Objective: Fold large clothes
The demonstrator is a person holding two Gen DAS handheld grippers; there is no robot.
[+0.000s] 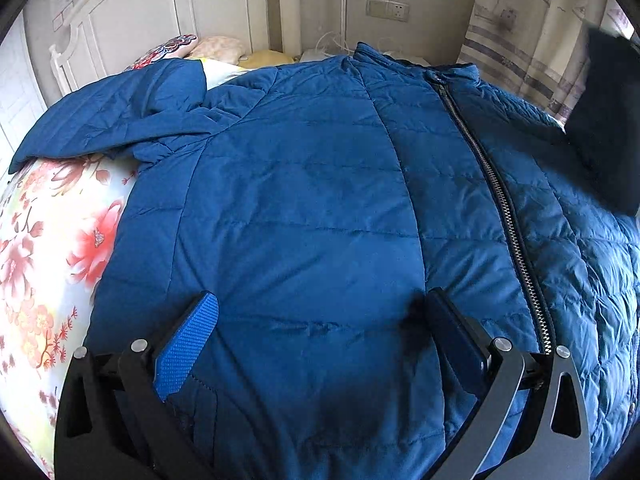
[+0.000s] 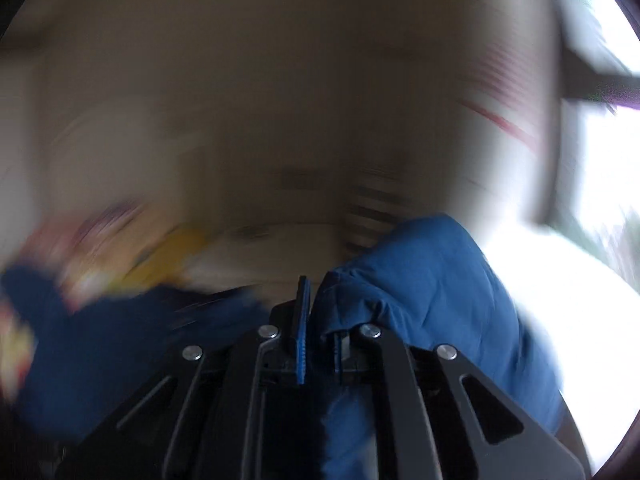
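A large blue quilted jacket (image 1: 304, 184) lies spread front-up on the bed, its metal zipper (image 1: 500, 200) closed and running up to the collar. One sleeve (image 1: 120, 108) stretches out to the left. My left gripper (image 1: 322, 300) is open low over the jacket's lower front, a wide span of fabric between its fingers. In the blurred right wrist view my right gripper (image 2: 318, 292) is shut on a fold of the blue jacket fabric (image 2: 420, 280), which bunches up to the right of its fingers.
A floral bedsheet (image 1: 48, 240) shows left of the jacket. Pillows (image 1: 180, 46) lie by the white headboard (image 1: 140, 12). A wall socket (image 1: 388, 10) and curtain (image 1: 520, 20) stand behind. A dark blurred shape (image 1: 600, 120) hangs over the jacket's right side.
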